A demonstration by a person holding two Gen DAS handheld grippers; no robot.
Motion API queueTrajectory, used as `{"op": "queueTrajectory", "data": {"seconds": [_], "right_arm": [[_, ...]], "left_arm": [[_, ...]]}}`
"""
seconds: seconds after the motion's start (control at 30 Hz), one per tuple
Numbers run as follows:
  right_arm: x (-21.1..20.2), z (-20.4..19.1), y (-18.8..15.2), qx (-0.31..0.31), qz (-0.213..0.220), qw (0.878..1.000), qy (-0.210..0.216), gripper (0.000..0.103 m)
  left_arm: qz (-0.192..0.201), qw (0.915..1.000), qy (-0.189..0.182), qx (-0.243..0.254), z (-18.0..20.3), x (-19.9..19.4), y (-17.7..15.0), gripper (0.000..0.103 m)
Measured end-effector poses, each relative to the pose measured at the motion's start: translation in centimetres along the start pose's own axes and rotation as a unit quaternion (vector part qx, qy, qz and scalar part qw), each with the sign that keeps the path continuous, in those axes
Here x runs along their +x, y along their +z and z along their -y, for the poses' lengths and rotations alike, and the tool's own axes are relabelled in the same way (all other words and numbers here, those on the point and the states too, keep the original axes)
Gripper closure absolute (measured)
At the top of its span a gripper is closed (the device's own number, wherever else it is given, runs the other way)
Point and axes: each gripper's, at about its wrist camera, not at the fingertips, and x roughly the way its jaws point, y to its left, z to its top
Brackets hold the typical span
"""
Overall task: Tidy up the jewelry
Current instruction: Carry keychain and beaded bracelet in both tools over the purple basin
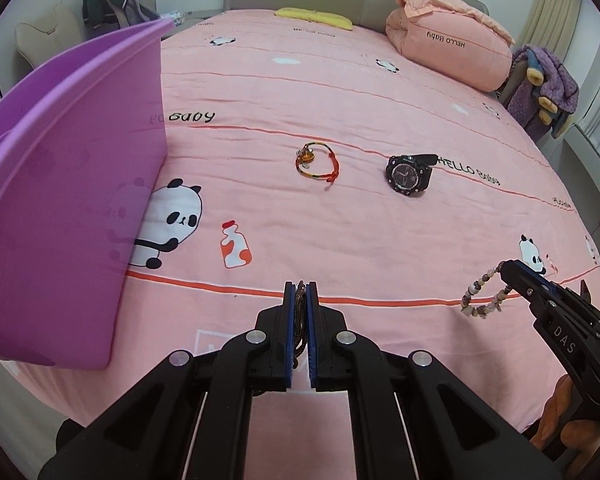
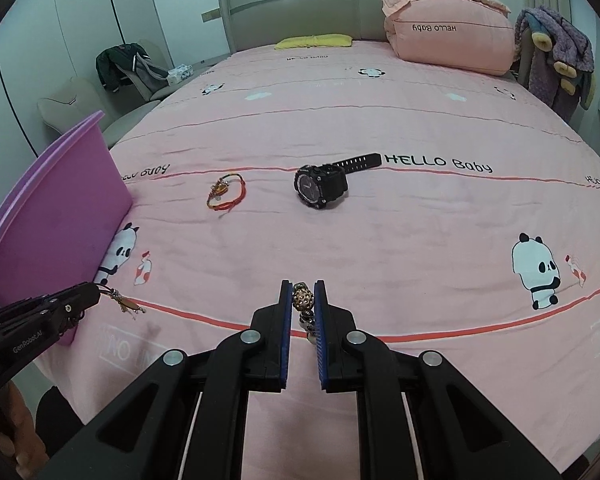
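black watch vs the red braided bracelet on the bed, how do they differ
The black watch is bulky, with a round dial and a strap stretched out flat behind it; the red braided bracelet is a thin cord loop carrying a small orange charm. The watch is one dark colour, while the bracelet mixes red, yellow and green. The watch lies farther from the purple bin than the bracelet. Both rest loose on the pink bedspread, ungripped.

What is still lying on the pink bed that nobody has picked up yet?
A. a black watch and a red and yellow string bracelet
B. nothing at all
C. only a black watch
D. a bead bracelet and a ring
A: the black watch and the red and yellow string bracelet lie on the bed sheet, away from both grippers, which each already hold another piece.
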Motion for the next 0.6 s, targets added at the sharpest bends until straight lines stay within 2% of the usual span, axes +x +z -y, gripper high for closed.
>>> {"op": "queueTrajectory", "data": {"seconds": [0.23, 0.6], "right_arm": [[-2.2, -2.2, 1.0, -0.013, 0.018, 1.000, 0.022, 0.092], [-6.4, -6.9, 3.8, -0.037, 0.062, 0.995, 0.069, 0.092]], "left_arm": [[0.019, 0.9996, 0.019, 0.001, -0.5, -2.1, 0.7, 0.097], [0.057, 0.9980, 0.019, -0.017, -2.5, -7.6, 3.1, 0.097]]}}
